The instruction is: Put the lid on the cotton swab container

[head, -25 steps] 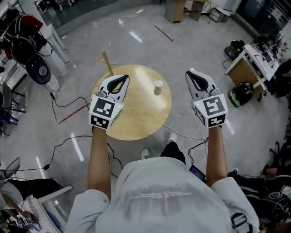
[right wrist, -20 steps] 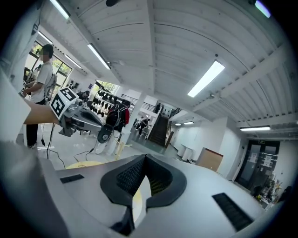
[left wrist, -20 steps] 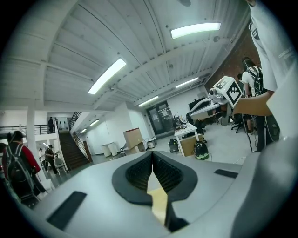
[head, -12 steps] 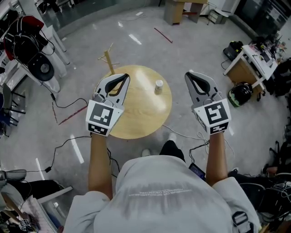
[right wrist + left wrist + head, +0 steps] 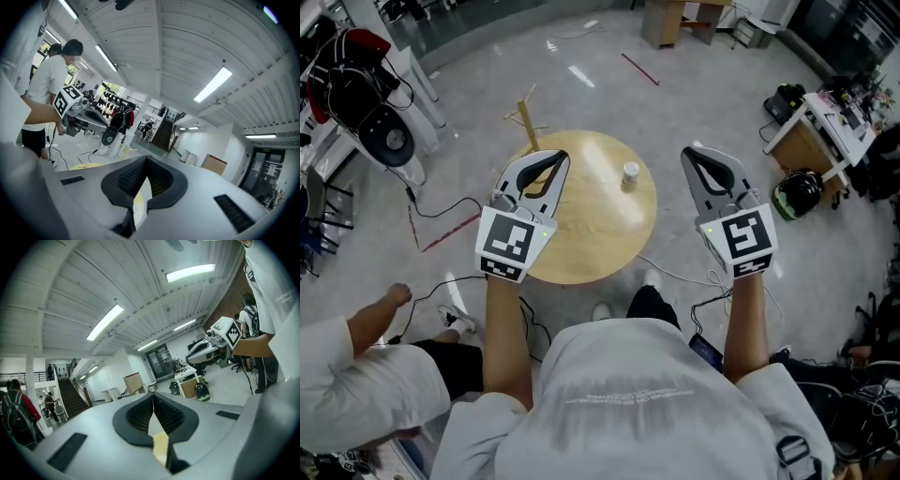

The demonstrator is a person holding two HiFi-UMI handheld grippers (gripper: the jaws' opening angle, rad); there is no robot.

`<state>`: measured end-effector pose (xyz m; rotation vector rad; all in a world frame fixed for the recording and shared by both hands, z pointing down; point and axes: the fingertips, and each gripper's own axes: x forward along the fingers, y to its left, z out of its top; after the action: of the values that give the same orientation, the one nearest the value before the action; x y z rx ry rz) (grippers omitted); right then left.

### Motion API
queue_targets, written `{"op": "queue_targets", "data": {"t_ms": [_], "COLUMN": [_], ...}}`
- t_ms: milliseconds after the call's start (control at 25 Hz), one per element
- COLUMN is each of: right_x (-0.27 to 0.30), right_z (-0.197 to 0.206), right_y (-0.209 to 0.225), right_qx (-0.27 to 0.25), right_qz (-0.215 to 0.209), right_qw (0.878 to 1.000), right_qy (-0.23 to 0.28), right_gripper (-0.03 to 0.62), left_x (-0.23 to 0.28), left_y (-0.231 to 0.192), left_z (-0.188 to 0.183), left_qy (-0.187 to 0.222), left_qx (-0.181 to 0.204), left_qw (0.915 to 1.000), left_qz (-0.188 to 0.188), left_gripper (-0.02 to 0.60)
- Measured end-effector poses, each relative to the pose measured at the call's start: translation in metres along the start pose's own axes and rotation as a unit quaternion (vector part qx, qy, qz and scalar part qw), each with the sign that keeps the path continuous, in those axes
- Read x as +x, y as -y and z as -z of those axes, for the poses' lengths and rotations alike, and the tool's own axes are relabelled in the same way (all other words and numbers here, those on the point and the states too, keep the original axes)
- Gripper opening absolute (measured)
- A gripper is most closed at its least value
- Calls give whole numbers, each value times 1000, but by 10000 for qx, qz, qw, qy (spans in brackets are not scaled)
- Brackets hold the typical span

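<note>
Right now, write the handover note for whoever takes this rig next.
Left tool: shut, empty, held over the left side of the round table.
Right tool: shut, empty, off the table's right edge.
Cotton swab container: upright on the table, between the tools; neither touches it.
Done: unclear; it is too small to tell whether its lid is on. No loose lid in view.
Left: check it up close; fit the lid if missing.

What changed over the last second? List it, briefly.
A second person has come into view at lower left. The left tongs and right tongs shifted slightly. Both stay shut and empty; the cotton swab container stays on the round table.
</note>
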<state>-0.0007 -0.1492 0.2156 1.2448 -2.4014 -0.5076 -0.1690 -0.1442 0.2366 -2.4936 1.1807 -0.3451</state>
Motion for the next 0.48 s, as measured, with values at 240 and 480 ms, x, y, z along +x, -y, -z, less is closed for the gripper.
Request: {"op": "queue_targets", "data": {"t_ms": [240, 480], "right_x": [6, 8], "right_z": [5, 11], "right_y": [2, 1], "right_qx": [-16, 41], "right_qz": [43, 19], "right_qw": [10000, 10000], "right_qy": [-20, -60], "right_gripper": [26, 26], "left_x": [5, 8], "left_y": [0, 2], "left_z": [6, 8], "left_qy": [-68, -82], "left_qx": [-15, -15], "left_qw": [10000, 9999], "left_qz": [14, 62], "left_gripper": [20, 20]}}
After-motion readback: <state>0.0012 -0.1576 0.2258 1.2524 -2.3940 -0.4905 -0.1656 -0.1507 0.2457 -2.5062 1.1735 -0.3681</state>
